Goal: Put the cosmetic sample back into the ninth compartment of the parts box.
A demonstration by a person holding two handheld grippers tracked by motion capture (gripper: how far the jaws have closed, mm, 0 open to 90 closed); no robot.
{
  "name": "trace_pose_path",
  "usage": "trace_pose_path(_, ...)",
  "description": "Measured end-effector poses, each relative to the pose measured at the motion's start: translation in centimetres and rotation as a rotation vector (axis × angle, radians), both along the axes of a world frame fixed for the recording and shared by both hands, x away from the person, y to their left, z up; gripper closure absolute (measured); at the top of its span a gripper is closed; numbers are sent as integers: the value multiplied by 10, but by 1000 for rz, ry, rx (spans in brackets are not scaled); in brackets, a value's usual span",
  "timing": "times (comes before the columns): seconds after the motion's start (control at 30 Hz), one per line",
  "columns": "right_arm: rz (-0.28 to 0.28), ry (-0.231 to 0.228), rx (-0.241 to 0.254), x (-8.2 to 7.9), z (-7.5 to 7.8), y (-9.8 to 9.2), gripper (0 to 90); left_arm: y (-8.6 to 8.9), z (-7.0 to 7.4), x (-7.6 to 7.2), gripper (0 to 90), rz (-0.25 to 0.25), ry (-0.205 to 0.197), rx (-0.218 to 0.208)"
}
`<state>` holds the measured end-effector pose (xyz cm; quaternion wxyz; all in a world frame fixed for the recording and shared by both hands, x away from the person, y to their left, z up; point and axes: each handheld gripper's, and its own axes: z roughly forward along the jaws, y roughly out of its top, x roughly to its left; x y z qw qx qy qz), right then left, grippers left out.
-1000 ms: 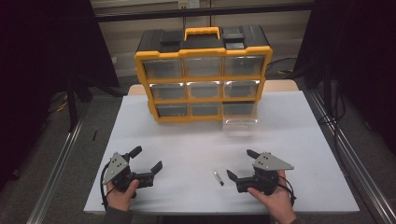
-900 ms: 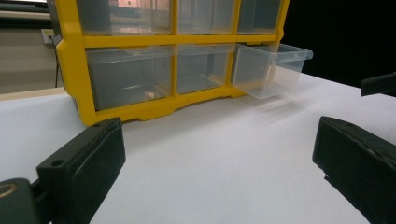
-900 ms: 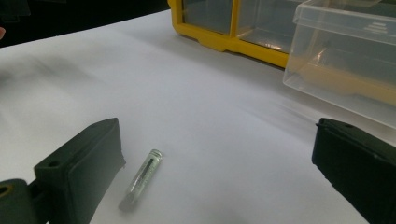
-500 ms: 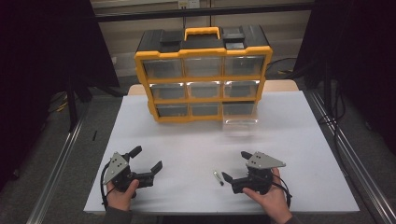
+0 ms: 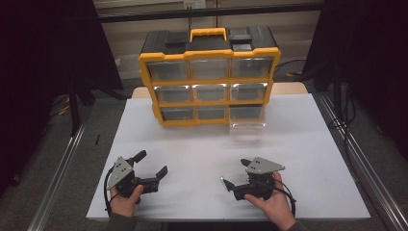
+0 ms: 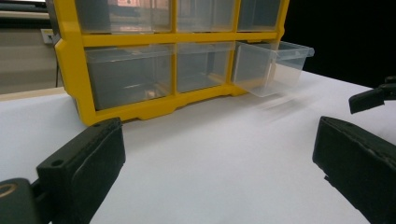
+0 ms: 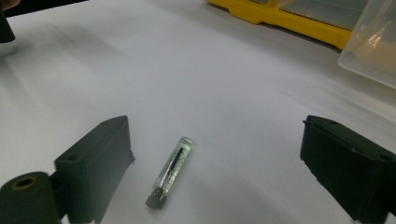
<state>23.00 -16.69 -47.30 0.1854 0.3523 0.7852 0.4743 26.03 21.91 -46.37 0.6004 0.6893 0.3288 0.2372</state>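
Right gripper (image 7: 212, 163) has slid toward 9 o'clock, jaws wide but just closing, astride vial (image 7: 172, 170), untouched; pickup looks imminent.

Left gripper (image 6: 219, 177): two black jaws rising from the bottom edge, standing wide apart, nothing between them. White worktop (image 6: 224, 144). Yellow drawer cabinet (image 6: 70, 70) at the far side, clear drawers in rows. One clear drawer (image 6: 273, 63), lower row, pulled partway out. Tip of the other gripper (image 6: 373, 98) at the right edge.
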Motion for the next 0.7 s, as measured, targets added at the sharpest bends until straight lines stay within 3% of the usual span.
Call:
trace_pose_path(0.2,28,34,-34,0,-3,6,173,-1,0,0,26,-5,2,2)
trace_pose_path(0.23,27,37,-42,0,-4,7,178,-3,0,0,26,4,1,-23)
trace_pose_path(0.27,32,44,-43,0,-4,9,213,-1,0,0,26,-14,-4,12)
trace_pose_path(0.33,50,68,-47,1,-5,10,312,-1,0,0,26,-16,-1,7)
trace_pose_path(0.37,50,68,-47,1,-5,10,312,-1,0,0,26,-16,-1,7)
trace_pose_path(0.4,61,84,-49,1,-6,11,392,-1,0,0,26,-16,-1,8)
trace_pose_path(0.7,88,134,-83,3,-9,17,632,-1,-1,0,26,-25,-2,7)
